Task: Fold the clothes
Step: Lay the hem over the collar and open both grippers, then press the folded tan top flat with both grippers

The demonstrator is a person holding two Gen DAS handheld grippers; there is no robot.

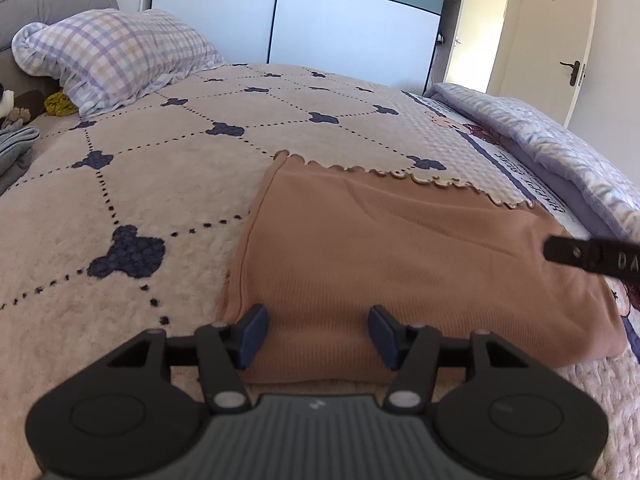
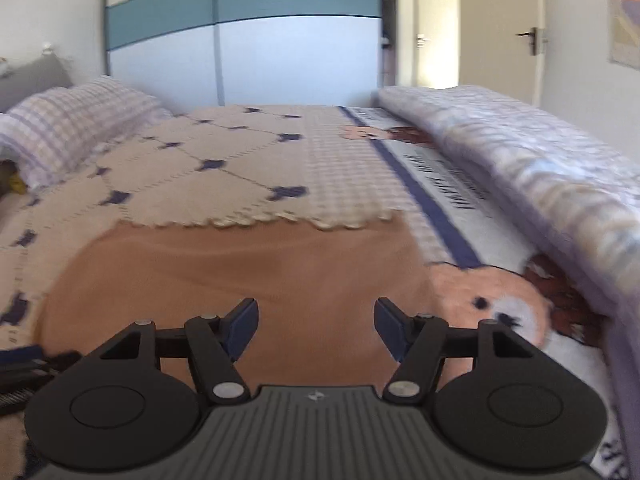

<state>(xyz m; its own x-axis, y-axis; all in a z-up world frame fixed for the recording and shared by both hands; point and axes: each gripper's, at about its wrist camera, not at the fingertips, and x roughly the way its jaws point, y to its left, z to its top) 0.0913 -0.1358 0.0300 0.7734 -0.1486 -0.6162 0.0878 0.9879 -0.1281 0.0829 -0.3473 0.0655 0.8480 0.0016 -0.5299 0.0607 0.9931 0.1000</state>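
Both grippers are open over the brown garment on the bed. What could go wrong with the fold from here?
1. The left gripper may also pinch the fuzzy bedspread under the brown garment.
2. The right gripper view is blurred, suggesting motion; it might disturb the garment's scalloped hem.

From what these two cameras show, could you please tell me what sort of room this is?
Most likely a bedroom at home: a bed with a checked pillow, a sliding-door wardrobe behind it, and a brown garment lying on the bed.
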